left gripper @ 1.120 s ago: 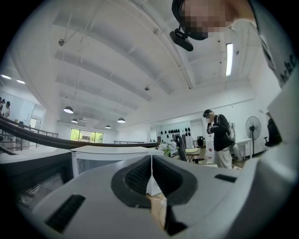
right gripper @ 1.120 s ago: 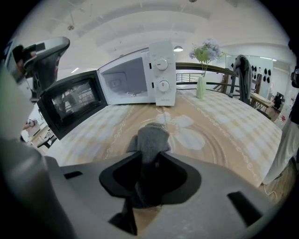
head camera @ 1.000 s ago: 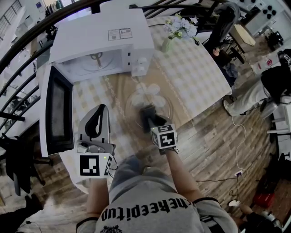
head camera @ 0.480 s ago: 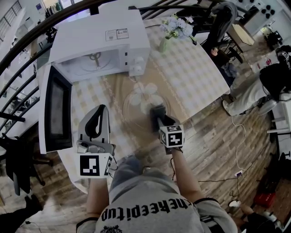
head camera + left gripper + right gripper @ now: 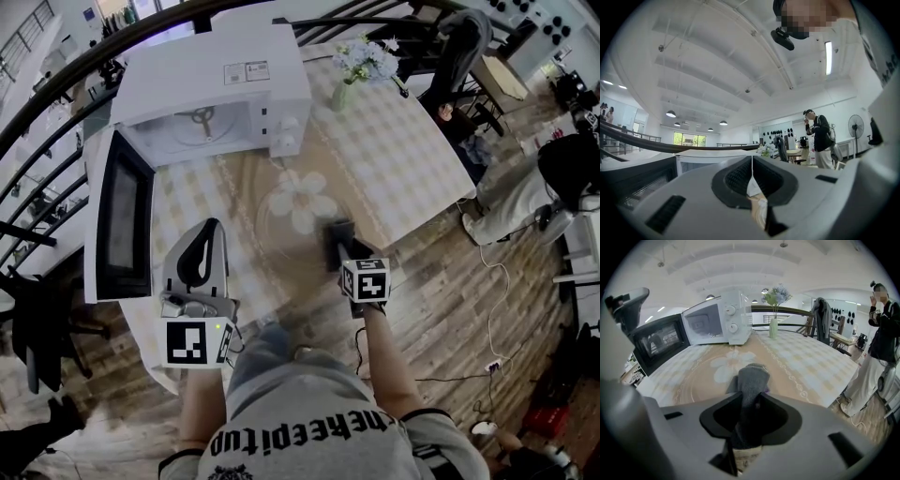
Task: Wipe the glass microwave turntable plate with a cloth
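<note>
Holding grey cloth (image 5: 752,376) clamped in right tool (image 5: 337,244) at glass plate (image 5: 277,234) rim, near worktop (image 5: 403,159) edge; left tool (image 5: 206,231) closed, empty.

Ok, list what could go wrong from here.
1. Nothing steadies the plate. The left gripper is shut and off to the plate's left, so a wipe may slide it toward the near edge of the table.
2. The right gripper pinches only part of the cloth, so hard plastic may scrape the plate.
</note>
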